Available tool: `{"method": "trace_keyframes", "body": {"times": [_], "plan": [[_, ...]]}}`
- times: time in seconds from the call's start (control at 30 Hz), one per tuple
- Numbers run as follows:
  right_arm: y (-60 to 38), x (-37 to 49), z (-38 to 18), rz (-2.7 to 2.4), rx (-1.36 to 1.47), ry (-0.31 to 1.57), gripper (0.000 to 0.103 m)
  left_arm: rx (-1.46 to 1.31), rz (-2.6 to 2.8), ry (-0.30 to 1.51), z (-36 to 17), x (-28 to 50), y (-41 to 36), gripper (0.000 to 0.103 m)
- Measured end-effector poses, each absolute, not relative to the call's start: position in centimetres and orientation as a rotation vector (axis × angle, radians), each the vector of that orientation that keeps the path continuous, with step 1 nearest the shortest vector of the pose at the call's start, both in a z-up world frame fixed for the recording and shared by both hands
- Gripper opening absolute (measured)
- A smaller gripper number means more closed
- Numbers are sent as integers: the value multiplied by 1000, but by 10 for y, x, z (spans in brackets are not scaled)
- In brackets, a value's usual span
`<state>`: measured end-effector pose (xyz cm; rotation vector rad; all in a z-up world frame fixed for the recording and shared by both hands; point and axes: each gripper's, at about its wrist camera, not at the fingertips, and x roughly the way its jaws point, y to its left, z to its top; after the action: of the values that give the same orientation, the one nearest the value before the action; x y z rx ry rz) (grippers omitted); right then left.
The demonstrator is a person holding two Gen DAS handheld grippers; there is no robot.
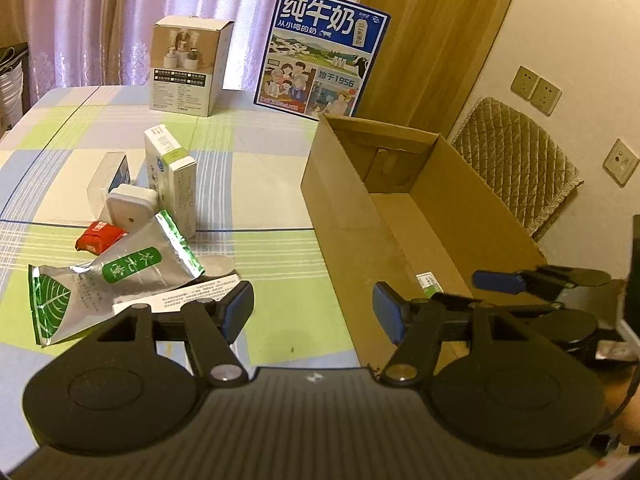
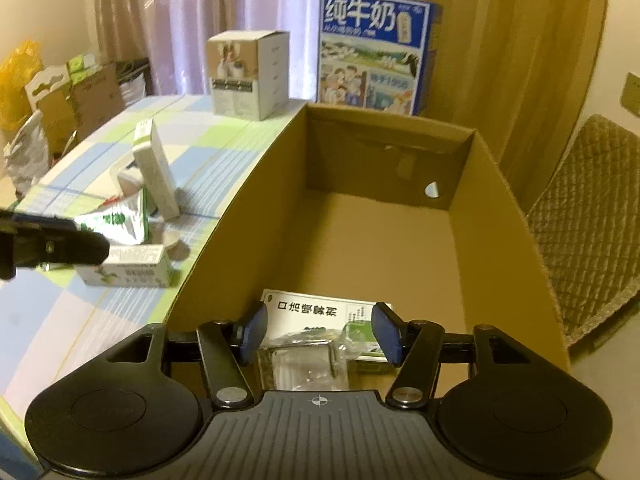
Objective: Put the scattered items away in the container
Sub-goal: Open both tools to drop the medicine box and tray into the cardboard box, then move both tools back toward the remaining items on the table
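Note:
An open cardboard box (image 1: 344, 200) (image 2: 240, 216) stands on the right of the table. Inside it lie a white box with green print (image 2: 312, 312) and a clear plastic packet (image 2: 304, 360). My right gripper (image 2: 320, 334) is open and empty just above them, inside the box. My left gripper (image 1: 312, 312) is open and empty over the table beside the box's left wall. Left of it lie a silver-green pouch (image 1: 132, 268), a flat white box (image 1: 188, 292), a red packet (image 1: 100, 237), a white case (image 1: 130, 208), and an upright white-green carton (image 1: 172, 172).
A tan product box (image 1: 186, 68) and a blue milk carton box (image 1: 320, 52) stand at the table's back. A quilted chair (image 1: 516, 172) is right of the cardboard box. Boxes and bags (image 2: 60, 92) sit beyond the table's left side.

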<state>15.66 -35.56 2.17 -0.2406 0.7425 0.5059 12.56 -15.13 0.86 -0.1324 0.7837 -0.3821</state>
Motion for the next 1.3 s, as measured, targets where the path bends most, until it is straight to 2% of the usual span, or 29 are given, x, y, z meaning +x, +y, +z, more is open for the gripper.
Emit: {"method": "trace_keyframes", "body": {"times": [0.2,0.4,0.47,0.67,0.87,1.3], "plan": [[-360,141,39,477,-212,683,76,-127,-372,777,13,115,-140,63],[-357,117,70,473,-124,584,93,-97,-335,748,21,99,-114,71],[-351,107,79,490,-101,552,101,-88,-315,741,24,91,-99,80],[-314,70,104,585,-89,485,101,-67,-242,722,31,69,-49,95],[-277,35,110,678,-114,471,101,-69,-166,710,36,47,-1,95],[-221,10,68,777,-240,589,101,9,-134,704,28,31,50,95]]}}
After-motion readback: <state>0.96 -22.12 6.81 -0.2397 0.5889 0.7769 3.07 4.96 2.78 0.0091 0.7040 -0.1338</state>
